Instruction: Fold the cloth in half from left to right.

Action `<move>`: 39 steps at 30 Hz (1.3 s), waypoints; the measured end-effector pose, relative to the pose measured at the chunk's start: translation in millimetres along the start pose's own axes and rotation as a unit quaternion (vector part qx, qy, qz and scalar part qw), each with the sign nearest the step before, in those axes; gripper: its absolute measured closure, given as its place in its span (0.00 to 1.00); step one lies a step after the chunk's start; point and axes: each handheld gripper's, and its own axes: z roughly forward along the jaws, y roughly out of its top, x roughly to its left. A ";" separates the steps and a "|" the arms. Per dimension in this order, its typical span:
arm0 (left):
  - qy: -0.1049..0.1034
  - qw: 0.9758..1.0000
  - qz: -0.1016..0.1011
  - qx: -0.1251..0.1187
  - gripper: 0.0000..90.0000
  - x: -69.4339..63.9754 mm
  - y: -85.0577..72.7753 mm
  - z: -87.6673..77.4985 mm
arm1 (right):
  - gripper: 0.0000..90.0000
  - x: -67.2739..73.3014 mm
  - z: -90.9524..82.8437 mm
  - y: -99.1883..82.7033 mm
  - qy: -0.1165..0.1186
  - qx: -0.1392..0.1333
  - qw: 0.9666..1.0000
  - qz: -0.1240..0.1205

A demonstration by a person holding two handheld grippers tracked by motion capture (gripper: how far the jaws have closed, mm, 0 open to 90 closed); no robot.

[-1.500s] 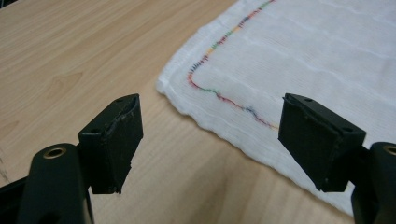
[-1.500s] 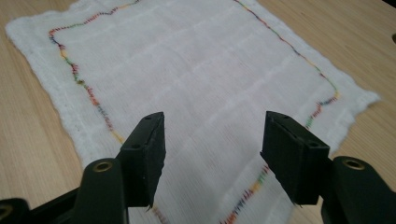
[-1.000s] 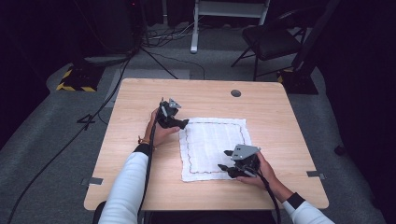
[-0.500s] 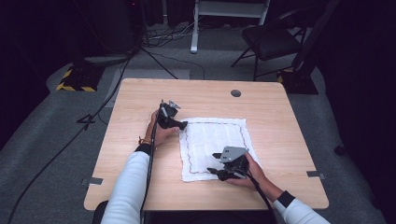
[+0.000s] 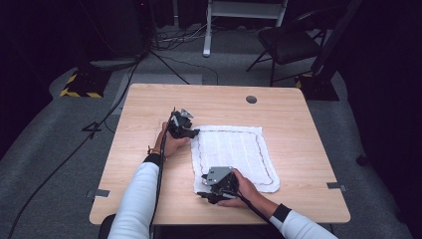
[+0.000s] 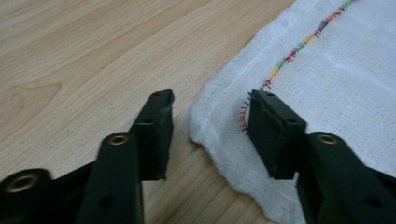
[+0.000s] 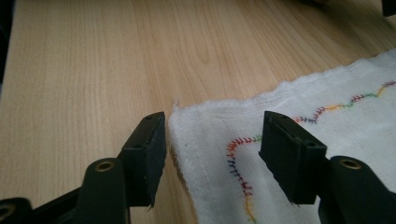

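Observation:
A white cloth (image 5: 234,152) with a coloured stitched border lies flat on the wooden table (image 5: 149,114). My left gripper (image 5: 195,132) is at the cloth's far left corner. Its jaws have just been closing. In the left gripper view they (image 6: 210,107) stand apart around that corner of the cloth (image 6: 336,84), without pressing it. My right gripper (image 5: 201,195) sits low at the near left corner. In the right gripper view its open jaws (image 7: 212,126) straddle the edge of the cloth (image 7: 364,126): the left one over bare wood, the right one over fabric.
A round dark grommet (image 5: 251,99) sits in the tabletop at the far right. Behind the table are a black chair (image 5: 288,45), floor cables and a yellow-black striped strip (image 5: 79,92). Bare wood lies left of the cloth.
My right gripper has slid left along the cloth's near edge to its near left corner. The left hand has stayed at the far left corner.

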 end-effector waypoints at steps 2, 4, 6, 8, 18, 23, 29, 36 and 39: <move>-0.008 1.000 0.000 -0.001 0.70 1.5 -1.1 -1.2 | 0.46 1.9 5.2 0.6 -0.002 0.006 1.000 0.001; -0.015 1.000 0.000 -0.002 0.76 3.4 -2.2 -2.3 | 0.50 0.9 6.8 1.6 -0.003 0.004 1.000 0.009; -0.021 1.000 0.002 -0.003 0.82 4.4 -3.0 -2.9 | 0.59 -0.6 7.3 2.3 -0.008 0.006 1.000 0.010; -0.020 1.000 0.007 0.000 0.83 4.7 -3.0 -3.6 | 0.75 -2.3 7.2 1.9 -0.013 0.006 1.000 0.016; -0.011 0.999 0.035 0.013 0.93 6.8 -2.5 -13.8 | 0.96 -2.7 3.6 2.4 -0.029 0.004 1.000 0.005; -0.014 0.999 0.029 -0.006 0.93 11.1 -4.1 -28.6 | 0.96 0.0 0.9 9.1 -0.024 -0.005 1.000 -0.005; -0.002 0.999 0.049 -0.007 0.93 11.7 -8.0 -38.9 | 0.96 3.8 -0.1 19.0 -0.021 -0.014 1.000 -0.014; -0.012 0.998 0.050 -0.023 0.94 11.0 -7.9 -49.5 | 0.97 5.3 -1.0 24.3 -0.010 -0.020 1.000 -0.020; -0.009 0.999 0.040 -0.031 0.94 14.1 -9.5 -54.7 | 0.97 4.6 -2.5 24.9 -0.010 -0.026 0.999 -0.017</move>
